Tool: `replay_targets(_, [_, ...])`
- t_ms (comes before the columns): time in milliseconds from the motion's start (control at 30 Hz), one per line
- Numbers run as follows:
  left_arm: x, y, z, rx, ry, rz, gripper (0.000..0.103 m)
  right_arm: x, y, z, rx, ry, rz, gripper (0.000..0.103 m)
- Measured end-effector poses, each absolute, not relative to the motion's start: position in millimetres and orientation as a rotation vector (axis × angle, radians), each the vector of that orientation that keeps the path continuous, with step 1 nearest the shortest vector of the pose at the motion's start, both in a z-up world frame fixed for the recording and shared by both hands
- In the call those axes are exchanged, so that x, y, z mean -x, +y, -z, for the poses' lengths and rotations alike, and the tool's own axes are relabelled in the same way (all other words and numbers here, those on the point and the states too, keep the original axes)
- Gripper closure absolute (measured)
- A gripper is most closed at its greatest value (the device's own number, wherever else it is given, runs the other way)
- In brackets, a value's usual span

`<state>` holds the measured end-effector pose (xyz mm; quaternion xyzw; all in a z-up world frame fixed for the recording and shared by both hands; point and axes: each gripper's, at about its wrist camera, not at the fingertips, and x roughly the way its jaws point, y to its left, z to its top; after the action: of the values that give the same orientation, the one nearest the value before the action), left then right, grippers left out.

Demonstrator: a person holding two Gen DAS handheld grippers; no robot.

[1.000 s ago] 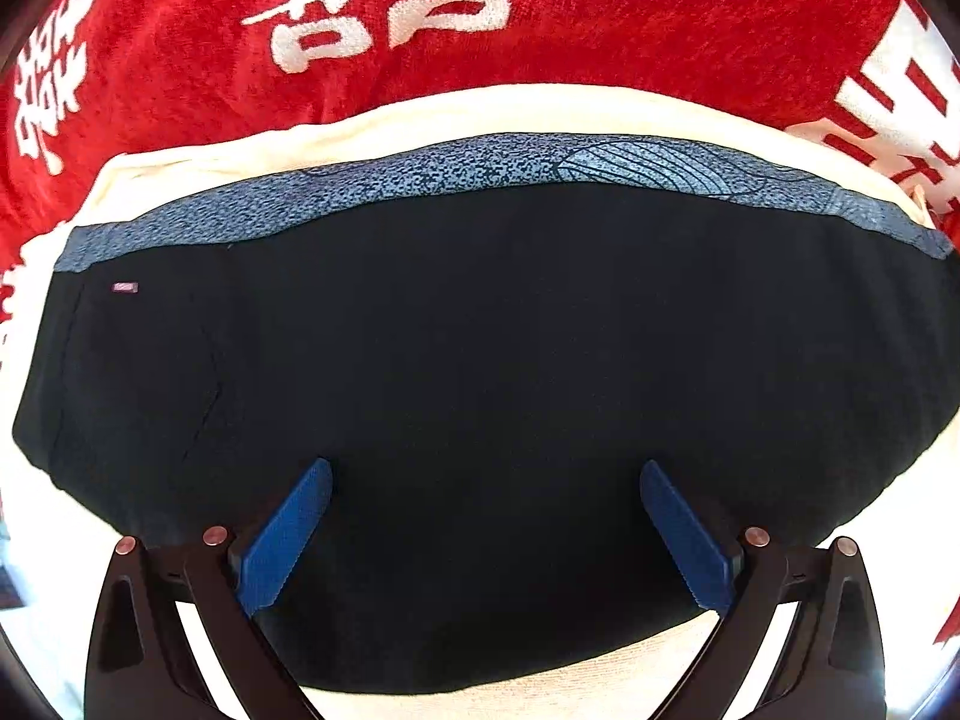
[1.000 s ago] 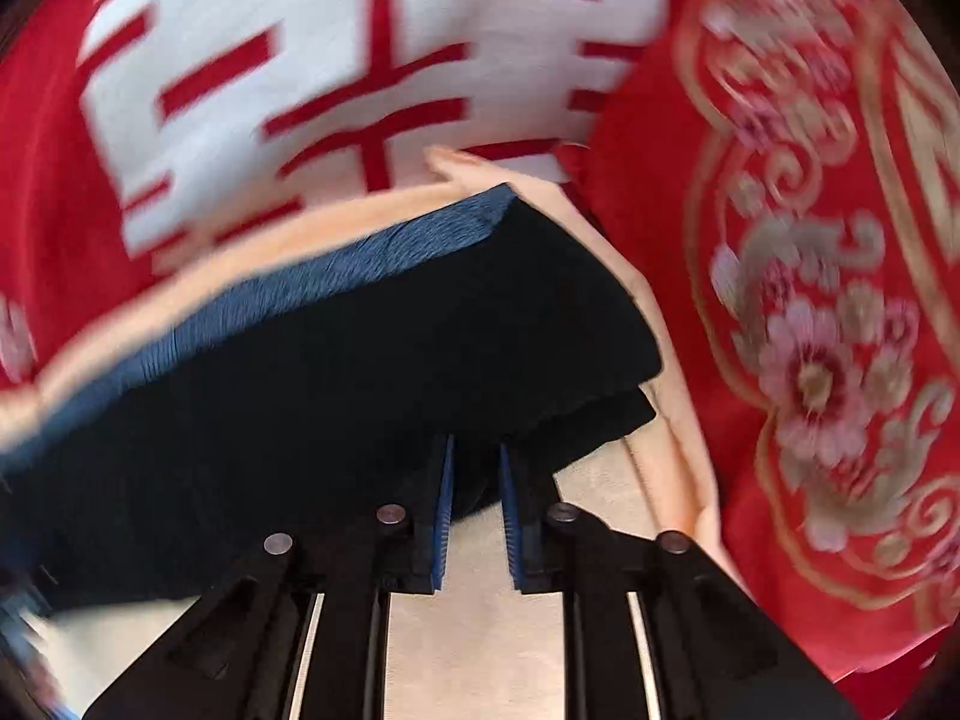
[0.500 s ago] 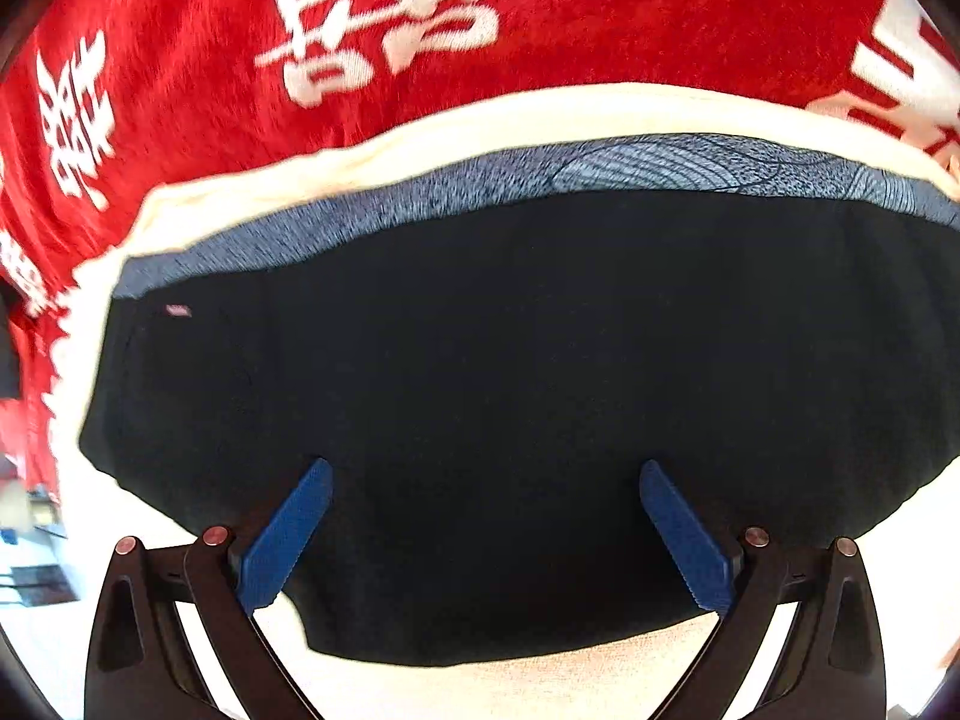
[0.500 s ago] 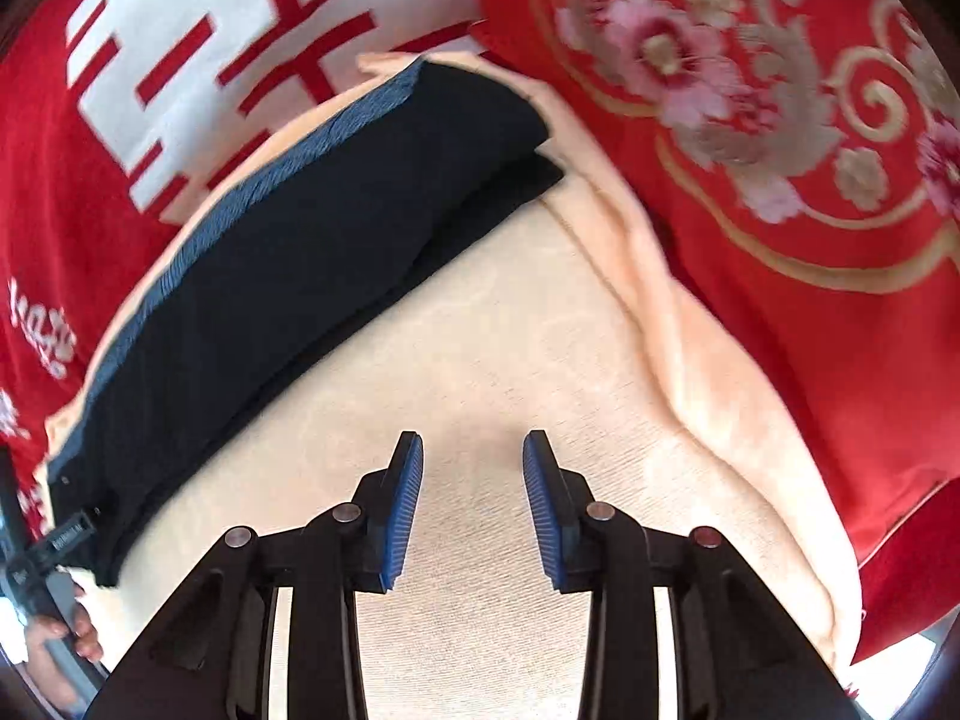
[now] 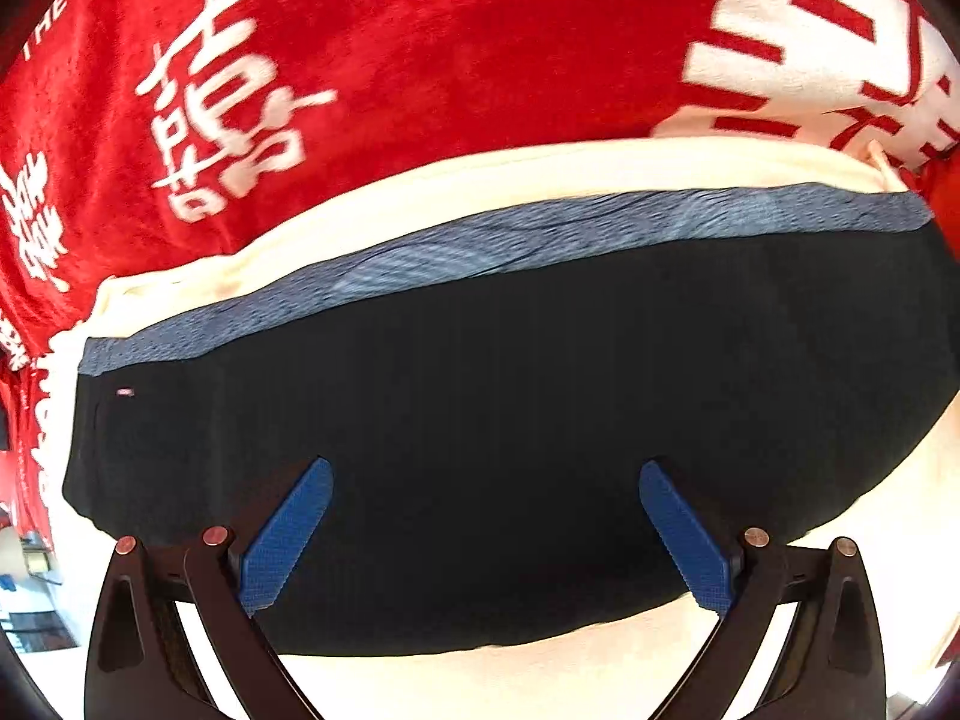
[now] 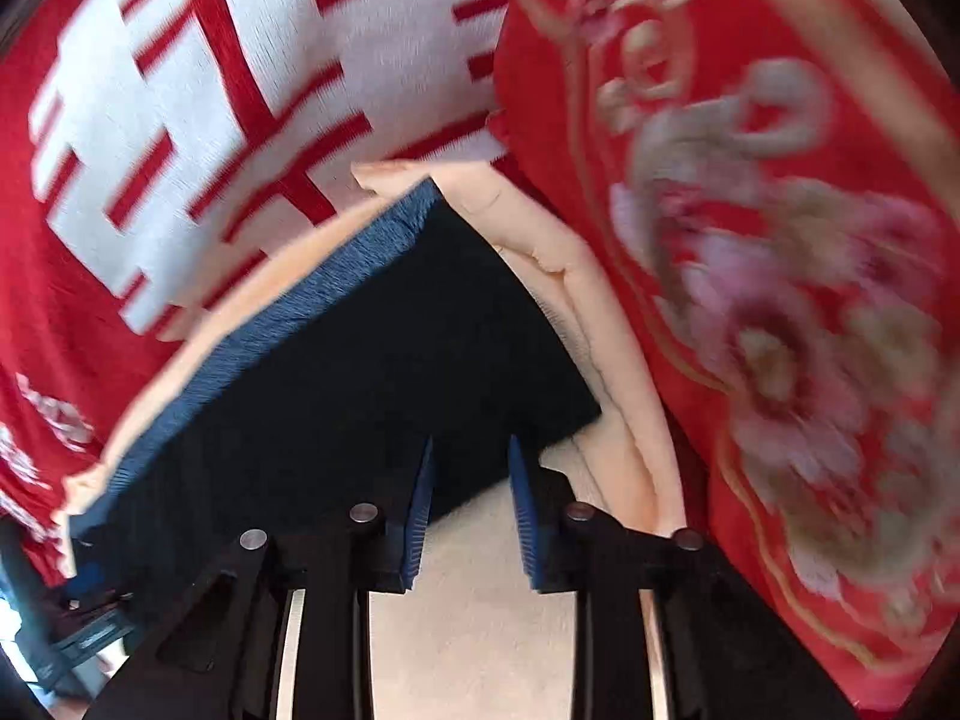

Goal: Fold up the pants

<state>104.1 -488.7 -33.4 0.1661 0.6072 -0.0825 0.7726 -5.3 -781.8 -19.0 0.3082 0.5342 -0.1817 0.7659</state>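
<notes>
Grippers: left gripper (image 5: 485, 519) hangs over the pants (image 5: 480, 420) with jaws spread wide, gripping nothing; right gripper (image 6: 467, 510) has been narrowing its jaws, nothing pinched, with the pants' corner edge in the gap. Pants: black, grey-blue waistband (image 5: 480, 228) at 12 o'clock, lying flat, seemingly folded, on a cream blanket (image 5: 540, 171). Step, judged: near the end, tidying the 5 o'clock corner; next move needs that edge caught squarely. Surroundings: red bedding (image 5: 420, 60) at 12 o'clock, free cream blanket at 6 o'clock.
</notes>
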Motion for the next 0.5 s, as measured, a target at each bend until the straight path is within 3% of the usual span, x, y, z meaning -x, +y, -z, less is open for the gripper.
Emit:
replay_targets(200, [-97, -514, 33, -0.375, 1.304, 0.226, 0.000, 46, -769, 37, -0.973, 1.151, 0.264, 0.068])
replay_targets(500, [-108, -544, 52, -0.317, 1.321, 0.206, 0.000, 55, -776, 62, -1.188, 0.921, 0.275, 0.068])
